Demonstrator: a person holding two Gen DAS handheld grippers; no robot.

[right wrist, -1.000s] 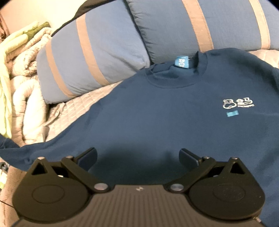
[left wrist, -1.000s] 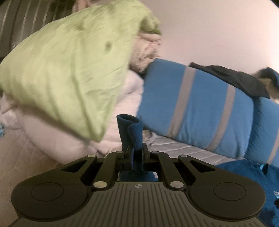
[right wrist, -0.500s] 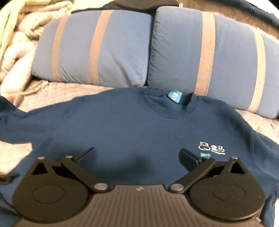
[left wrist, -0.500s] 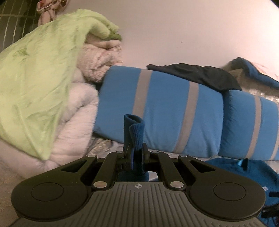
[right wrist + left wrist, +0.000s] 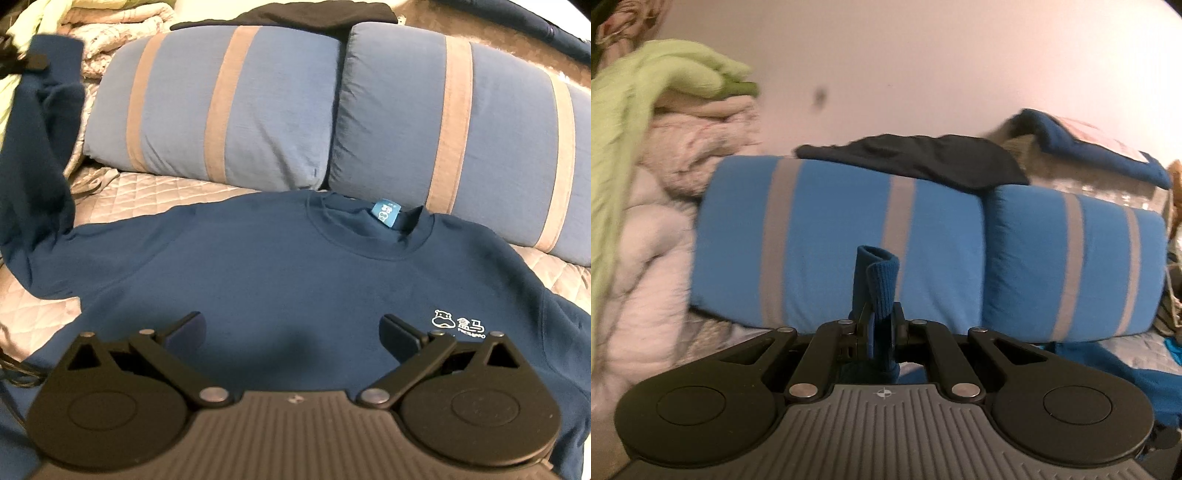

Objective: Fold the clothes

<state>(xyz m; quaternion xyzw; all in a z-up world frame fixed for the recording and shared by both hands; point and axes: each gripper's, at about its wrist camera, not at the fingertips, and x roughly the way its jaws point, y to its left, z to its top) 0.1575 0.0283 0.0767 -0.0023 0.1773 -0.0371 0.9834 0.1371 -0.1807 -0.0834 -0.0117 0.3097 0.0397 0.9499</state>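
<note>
A dark blue sweatshirt lies front up on the quilted bed, collar with a light blue tag toward the pillows. Its left sleeve is lifted off the bed at the left edge of the right wrist view. In the left wrist view my left gripper is shut on the ribbed sleeve cuff, which sticks up between the fingers. My right gripper hovers open over the sweatshirt's chest with nothing between its fingers. A white logo sits beside the right finger.
Two blue pillows with grey stripes line the back of the bed, a dark garment draped on top. A pile of pink and green blankets stands at the left. Quilted bedding shows around the sweatshirt.
My left gripper has swung right with the cuff, from facing the blanket pile to facing the pillows. The right view levelled out, and the lifted sleeve has come into it at the left.
</note>
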